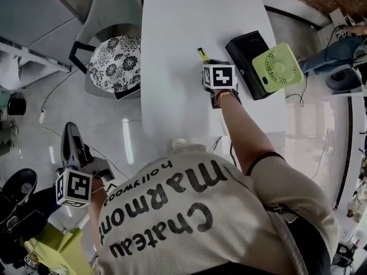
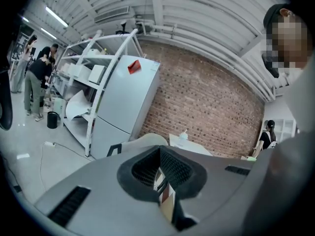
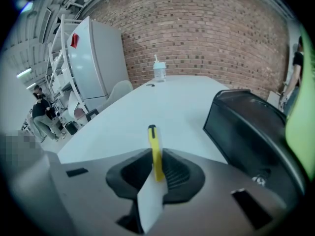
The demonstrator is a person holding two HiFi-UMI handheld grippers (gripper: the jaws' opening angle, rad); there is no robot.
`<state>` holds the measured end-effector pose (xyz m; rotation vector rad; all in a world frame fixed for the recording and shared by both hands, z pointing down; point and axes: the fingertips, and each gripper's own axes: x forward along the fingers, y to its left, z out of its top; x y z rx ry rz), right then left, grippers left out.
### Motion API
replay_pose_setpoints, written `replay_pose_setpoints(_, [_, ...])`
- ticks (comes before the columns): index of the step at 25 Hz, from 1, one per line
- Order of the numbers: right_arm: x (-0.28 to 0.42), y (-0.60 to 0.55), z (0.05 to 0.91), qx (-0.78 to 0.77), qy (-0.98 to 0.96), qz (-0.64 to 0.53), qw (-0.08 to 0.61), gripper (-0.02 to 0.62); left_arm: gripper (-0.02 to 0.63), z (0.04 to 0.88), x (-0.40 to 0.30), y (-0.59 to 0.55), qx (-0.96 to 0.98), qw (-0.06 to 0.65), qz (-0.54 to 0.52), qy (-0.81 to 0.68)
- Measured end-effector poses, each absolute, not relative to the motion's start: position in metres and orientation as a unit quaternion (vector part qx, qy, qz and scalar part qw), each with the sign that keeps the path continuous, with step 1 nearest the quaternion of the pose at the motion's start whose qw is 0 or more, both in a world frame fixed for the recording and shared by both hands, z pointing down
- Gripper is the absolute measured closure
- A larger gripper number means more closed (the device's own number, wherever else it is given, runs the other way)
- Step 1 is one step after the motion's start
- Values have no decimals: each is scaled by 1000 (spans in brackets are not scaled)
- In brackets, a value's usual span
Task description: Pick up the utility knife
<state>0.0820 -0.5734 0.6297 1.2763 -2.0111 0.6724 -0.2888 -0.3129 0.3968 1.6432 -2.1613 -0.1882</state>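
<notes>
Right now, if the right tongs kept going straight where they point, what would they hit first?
The right tongs pinch the yellow utility knife. Pointing downward, they would most likely push its tip into the white table; depth is hard to judge.

White table (image 1: 172, 67): black box (image 1: 248, 56), green fan (image 1: 278, 67) against it; bottle (image 3: 159, 72) far end.

The utility knife (image 3: 155, 151) is yellow, the table (image 1: 172, 50) white, the fan (image 1: 278, 67) green, and the cushion (image 1: 114, 62) seemingly floral black-and-white.
</notes>
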Motion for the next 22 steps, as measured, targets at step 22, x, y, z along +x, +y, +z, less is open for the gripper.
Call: replay_pose_setpoints(22, [112,-469,606,510,-742,317,298,540,606,388,-263,-268,645,208,-104,-728])
